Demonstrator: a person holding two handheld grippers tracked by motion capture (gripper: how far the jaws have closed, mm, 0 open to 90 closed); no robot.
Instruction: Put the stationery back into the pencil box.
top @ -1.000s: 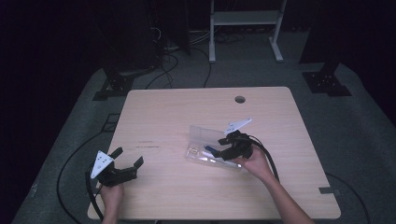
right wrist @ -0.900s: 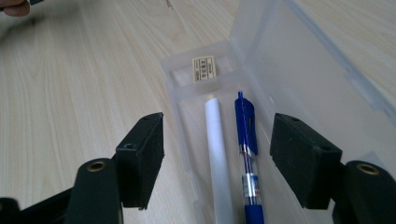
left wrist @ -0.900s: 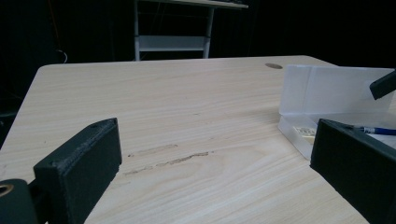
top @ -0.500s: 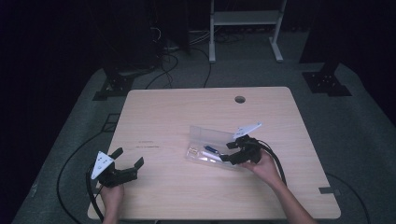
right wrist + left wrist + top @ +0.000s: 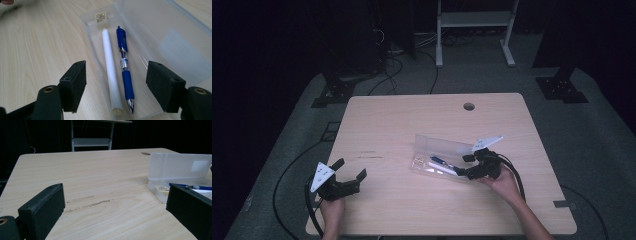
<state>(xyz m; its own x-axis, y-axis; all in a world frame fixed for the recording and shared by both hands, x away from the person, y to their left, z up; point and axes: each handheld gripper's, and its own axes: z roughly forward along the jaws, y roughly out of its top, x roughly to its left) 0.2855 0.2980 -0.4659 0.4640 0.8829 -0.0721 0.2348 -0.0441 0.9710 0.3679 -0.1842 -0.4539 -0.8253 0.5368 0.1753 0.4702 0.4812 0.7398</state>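
The right hand-held gripper [image 5: 116, 82] hovers at the near end of an open clear plastic pencil case [image 5: 155, 37], its jaws wide apart and just opened further, gripping nothing. Between and just beyond the jaws, inside the case, a white pen [image 5: 110, 67] and a blue pen [image 5: 124, 65] lie side by side; a small labelled eraser [image 5: 101, 18] sits at the far end. The case lid [image 5: 444, 146] stands raised behind. Well apart to that gripper's left, the left hand-held gripper [image 5: 349, 176] rests on the wooden counter [image 5: 412, 120], jaws spread wide and empty.
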